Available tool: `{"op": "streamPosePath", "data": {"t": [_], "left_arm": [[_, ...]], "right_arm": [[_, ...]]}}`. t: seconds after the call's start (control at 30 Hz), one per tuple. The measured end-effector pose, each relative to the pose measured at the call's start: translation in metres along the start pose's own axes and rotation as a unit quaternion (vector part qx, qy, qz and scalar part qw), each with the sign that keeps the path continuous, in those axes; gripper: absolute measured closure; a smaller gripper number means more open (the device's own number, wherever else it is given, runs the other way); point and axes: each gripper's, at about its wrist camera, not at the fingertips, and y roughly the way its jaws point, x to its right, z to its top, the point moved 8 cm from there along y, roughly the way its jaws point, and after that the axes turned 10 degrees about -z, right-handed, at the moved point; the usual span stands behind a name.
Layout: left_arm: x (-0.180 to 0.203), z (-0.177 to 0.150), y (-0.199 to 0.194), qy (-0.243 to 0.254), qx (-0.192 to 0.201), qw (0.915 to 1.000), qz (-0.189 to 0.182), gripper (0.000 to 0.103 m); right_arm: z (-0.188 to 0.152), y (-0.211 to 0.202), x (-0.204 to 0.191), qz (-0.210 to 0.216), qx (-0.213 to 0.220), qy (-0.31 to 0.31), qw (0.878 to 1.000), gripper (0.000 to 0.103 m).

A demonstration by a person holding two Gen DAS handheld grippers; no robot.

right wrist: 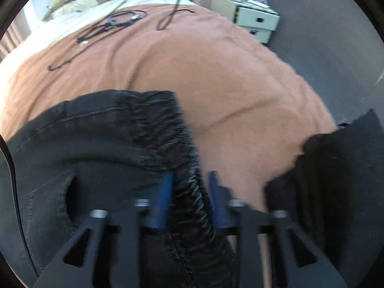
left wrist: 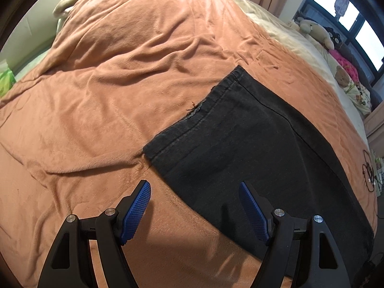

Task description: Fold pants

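Note:
Black pants (left wrist: 252, 148) lie flat on an orange blanket (left wrist: 120, 84), leg hems toward the far side. My left gripper (left wrist: 195, 187) is open and empty, hovering just above the near edge of the legs. In the right wrist view my right gripper (right wrist: 189, 180) is shut on the gathered elastic waistband of the pants (right wrist: 108, 139), which is bunched between the blue pads (right wrist: 165, 192). That view is blurred.
The blanket (right wrist: 216, 72) covers a bed. Black cables (right wrist: 115, 21) lie on its far part. Stuffed toys (left wrist: 319, 31) sit by the window. White drawer boxes (right wrist: 254, 19) stand beyond the bed. A dark cloth (right wrist: 336, 180) is at the right.

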Motion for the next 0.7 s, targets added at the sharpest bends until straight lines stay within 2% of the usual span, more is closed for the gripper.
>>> {"op": "streamPosePath", "data": {"t": [0.2, 0.3, 0.47, 0.7], "left_arm": [[-0.010, -0.001, -0.004, -0.013, 0.004, 0.9997, -0.018, 0.025], [-0.014, -0.003, -0.002, -0.023, 0.003, 0.9992, -0.032, 0.036], [-0.024, -0.008, 0.007, -0.042, -0.008, 0.9982, -0.042, 0.050], [-0.036, -0.009, 0.024, -0.079, -0.013, 0.9935, -0.080, 0.050]], "right_arm": [[-0.018, -0.041, 0.010, 0.063, 0.028, 0.020, 0.997, 0.055], [-0.038, -0.058, 0.013, 0.093, 0.034, 0.027, 0.995, 0.054], [-0.072, -0.071, 0.017, 0.136, 0.023, 0.040, 0.990, 0.054], [-0.120, -0.067, 0.030, 0.190, -0.003, 0.081, 0.978, 0.054]]}}
